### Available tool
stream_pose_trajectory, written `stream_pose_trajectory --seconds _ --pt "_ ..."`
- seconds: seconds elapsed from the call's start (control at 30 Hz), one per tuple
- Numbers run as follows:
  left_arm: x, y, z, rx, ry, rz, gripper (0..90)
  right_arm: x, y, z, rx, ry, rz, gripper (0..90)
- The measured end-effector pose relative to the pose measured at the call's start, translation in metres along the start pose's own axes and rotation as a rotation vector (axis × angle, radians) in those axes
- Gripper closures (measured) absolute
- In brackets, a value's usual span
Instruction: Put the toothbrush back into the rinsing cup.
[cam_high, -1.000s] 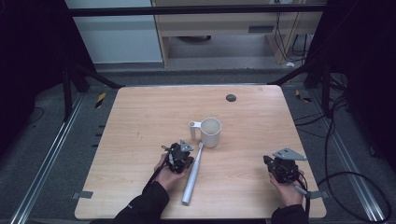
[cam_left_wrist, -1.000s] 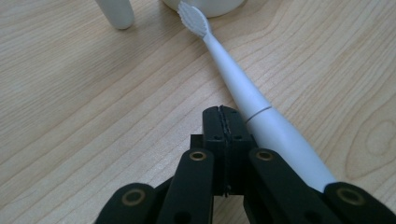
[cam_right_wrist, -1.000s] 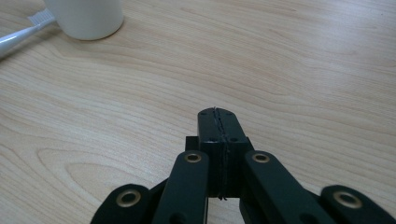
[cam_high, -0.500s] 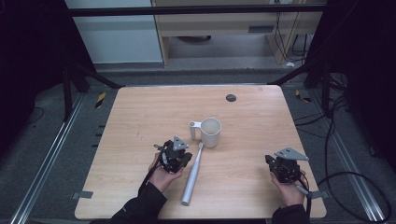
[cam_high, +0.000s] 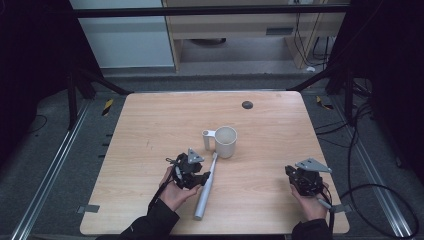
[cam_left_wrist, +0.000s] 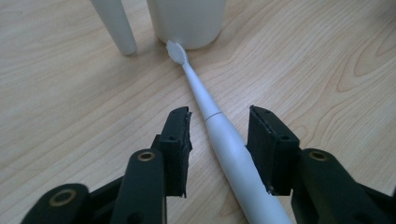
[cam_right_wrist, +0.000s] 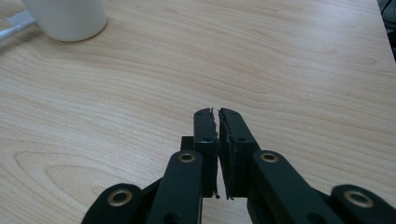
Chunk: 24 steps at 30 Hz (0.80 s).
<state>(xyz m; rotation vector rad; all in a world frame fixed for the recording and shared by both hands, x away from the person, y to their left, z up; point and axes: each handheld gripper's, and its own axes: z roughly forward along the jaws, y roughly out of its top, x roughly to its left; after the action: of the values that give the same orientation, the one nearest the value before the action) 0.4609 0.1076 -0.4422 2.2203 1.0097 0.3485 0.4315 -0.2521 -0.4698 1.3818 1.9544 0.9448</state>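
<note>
A white electric toothbrush (cam_high: 205, 190) (cam_left_wrist: 224, 144) lies flat on the wooden table (cam_high: 280, 130), its brush head touching the base of a white mug (cam_high: 224, 141) (cam_left_wrist: 187, 21). My left gripper (cam_high: 192, 172) (cam_left_wrist: 219, 123) is open, its two jaws on either side of the toothbrush handle with a gap on each side. At the table's right front, my right gripper (cam_high: 304, 179) (cam_right_wrist: 218, 116) is shut with nothing between its jaws. The mug (cam_right_wrist: 67, 16) stands at the top left of the right gripper view, with the brush head (cam_right_wrist: 14, 21) beside it.
A small dark round disc (cam_high: 247, 104) lies near the table's far edge. The mug's handle (cam_high: 207, 137) points left. Dark frame posts and cables surround the table on the floor.
My left gripper has moved left and forward along the toothbrush, now straddling its handle. The right gripper has stayed in place.
</note>
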Motion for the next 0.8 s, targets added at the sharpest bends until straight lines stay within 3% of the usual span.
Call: stream_pose_trajectory --seconds 0.17,0.23,0.53,0.8 --pt "-0.003 -0.001 0.004 0.037 0.006 0.008 53.7 0.001 0.0 0.0 0.006 -0.001 -0.001 84.3" --pt "-0.006 -0.001 0.007 0.049 -0.01 -0.002 52.4 0.0 0.0 0.001 0.009 -0.006 -0.006 83.8" --pt "-0.01 0.001 0.022 0.107 -0.003 0.011 56.2 0.0 0.0 0.002 0.019 0.001 -0.003 83.6" --pt "-0.009 -0.001 0.038 0.159 -0.007 -0.019 57.0 0.002 0.0 0.004 0.032 0.007 -0.004 83.3"
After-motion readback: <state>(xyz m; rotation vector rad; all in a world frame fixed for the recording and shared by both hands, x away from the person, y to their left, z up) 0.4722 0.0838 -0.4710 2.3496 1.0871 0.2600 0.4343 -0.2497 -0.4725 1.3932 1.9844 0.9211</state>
